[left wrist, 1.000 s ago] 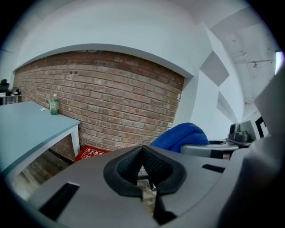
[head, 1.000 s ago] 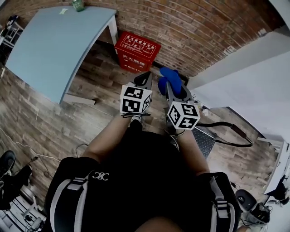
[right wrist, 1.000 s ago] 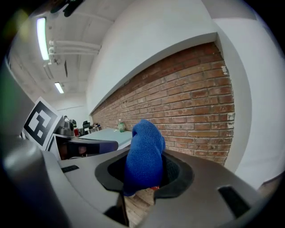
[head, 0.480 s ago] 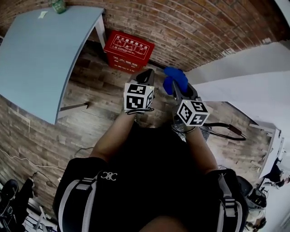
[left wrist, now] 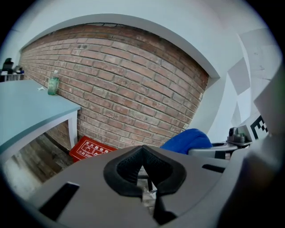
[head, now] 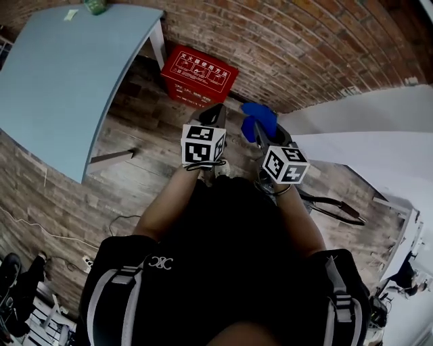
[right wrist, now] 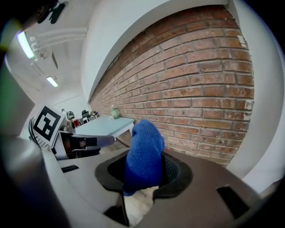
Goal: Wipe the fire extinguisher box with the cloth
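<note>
The red fire extinguisher box stands on the wooden floor against the brick wall; it also shows low in the left gripper view. My right gripper is shut on a blue cloth, which bulges up between its jaws. My left gripper is shut with nothing in it, its pads meeting. Both grippers hang in the air, side by side, short of the box.
A light blue table stands left of the box, with a green bottle at its far end. A white wall runs on the right. A black curved frame lies on the floor behind my right arm.
The view has swung slightly; the box and table shifted in the frame. Both grippers keep the same pose, the cloth still held in the right one.
</note>
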Motion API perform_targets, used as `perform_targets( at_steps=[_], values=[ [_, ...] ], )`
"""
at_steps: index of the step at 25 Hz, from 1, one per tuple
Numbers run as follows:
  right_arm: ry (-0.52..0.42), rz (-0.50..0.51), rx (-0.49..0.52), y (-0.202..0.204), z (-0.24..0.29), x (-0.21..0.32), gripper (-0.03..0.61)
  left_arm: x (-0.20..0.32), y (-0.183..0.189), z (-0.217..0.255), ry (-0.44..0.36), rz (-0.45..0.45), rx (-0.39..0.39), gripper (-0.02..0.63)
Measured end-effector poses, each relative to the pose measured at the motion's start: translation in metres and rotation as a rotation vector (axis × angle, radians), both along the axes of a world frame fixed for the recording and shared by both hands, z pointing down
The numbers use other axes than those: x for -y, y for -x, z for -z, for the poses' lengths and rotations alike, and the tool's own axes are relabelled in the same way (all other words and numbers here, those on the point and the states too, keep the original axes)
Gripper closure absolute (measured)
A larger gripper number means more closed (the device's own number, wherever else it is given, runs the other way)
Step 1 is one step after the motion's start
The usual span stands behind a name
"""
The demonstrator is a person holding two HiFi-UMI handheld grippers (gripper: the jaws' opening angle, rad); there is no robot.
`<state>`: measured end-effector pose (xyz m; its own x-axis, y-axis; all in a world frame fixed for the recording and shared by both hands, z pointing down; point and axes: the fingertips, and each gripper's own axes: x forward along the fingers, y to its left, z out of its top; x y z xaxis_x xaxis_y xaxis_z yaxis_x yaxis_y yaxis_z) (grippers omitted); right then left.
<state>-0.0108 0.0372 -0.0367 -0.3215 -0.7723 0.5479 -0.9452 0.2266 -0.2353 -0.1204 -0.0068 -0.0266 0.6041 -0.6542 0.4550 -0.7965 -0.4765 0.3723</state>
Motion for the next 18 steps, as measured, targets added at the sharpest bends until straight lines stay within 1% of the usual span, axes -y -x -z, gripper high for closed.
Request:
perform_targets(
  at_steps=[3,6,7,9,11,14,16,18],
  values=[
    [-0.007,0.053,-0.019,-0.008,-0.008,0.018,0.453,0.015,-0.009,0.001,0.0,0.017,-0.005,0.606],
    [0.02,0.1,-0.039,-0.02,-0.021,0.031,0.453,0.026,-0.024,0.001,0.004,0.016,0.007,0.606],
    [0.027,0.106,-0.027,-0.025,-0.025,0.036,0.453,0.031,-0.029,0.0,0.001,0.011,0.018,0.606],
    [0.028,0.108,0.033,-0.037,-0.032,0.047,0.453,0.039,-0.041,-0.005,-0.009,0.003,0.035,0.606],
    [0.012,0.127,0.08,-0.046,-0.044,0.056,0.453,0.045,-0.049,-0.015,-0.018,0.003,0.045,0.606],
    [-0.012,0.177,0.101,-0.055,-0.077,0.069,0.453,0.054,-0.056,-0.046,-0.027,0.004,0.059,0.606],
    [-0.02,0.204,0.104,-0.059,-0.111,0.079,0.453,0.06,-0.058,-0.078,-0.035,0.0,0.067,0.606],
    [-0.034,0.229,0.086,-0.062,-0.154,0.092,0.453,0.071,-0.059,-0.115,-0.046,-0.004,0.071,0.606]
  ],
)
